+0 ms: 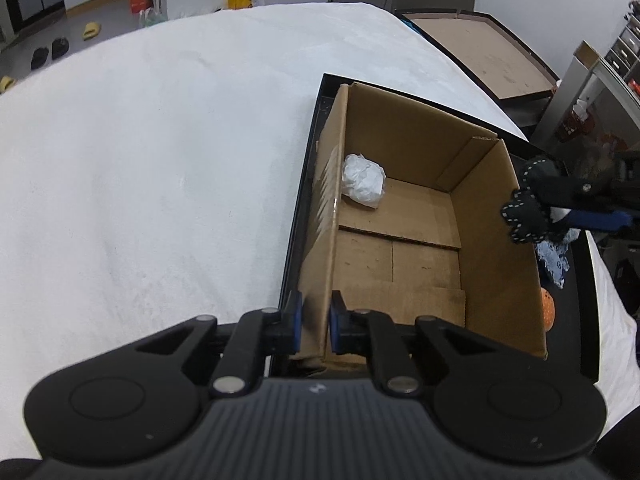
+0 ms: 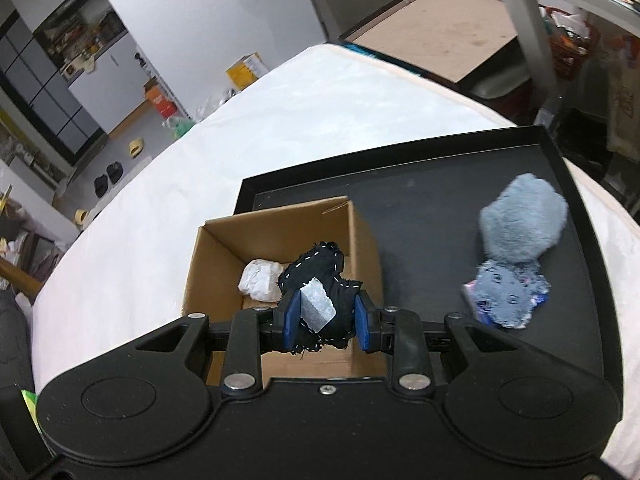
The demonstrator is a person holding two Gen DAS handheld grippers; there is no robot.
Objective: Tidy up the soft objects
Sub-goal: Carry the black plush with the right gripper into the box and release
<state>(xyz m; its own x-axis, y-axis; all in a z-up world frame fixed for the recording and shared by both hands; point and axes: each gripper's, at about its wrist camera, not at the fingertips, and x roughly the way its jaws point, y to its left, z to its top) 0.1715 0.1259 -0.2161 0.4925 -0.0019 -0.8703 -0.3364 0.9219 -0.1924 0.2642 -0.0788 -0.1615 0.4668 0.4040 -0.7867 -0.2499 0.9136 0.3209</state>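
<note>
Gripping the near left wall of a cardboard box (image 1: 400,216), our left gripper (image 1: 316,326) has its blue pads closed tight on the cardboard edge, one pad outside the box and one inside. We hold our right gripper (image 2: 326,320) above the box's right wall, its jaws clamped on a bundled black cloth with white stitching (image 2: 320,280) that carries a pale grey tag on its near face. From the left wrist view that same cloth hangs just past the right rim of the box, over the tray.

We see the box standing open-topped on a black tray (image 2: 420,200), pushed toward the tray's left edge, and the tray itself lies on a white padded surface (image 1: 160,160). Inside the box, a crumpled white wad (image 1: 363,181) sits in the far left corner against the left wall; the rest of the box floor shows bare cardboard flaps.

On the right half of the tray we see a fluffy grey-blue plush (image 2: 522,226) toward the far right corner, touching a flat blue-grey patterned cloth (image 2: 506,298) just nearer to us. An orange object (image 1: 547,308) peeks out beside the box's right wall, mostly hidden.
</note>
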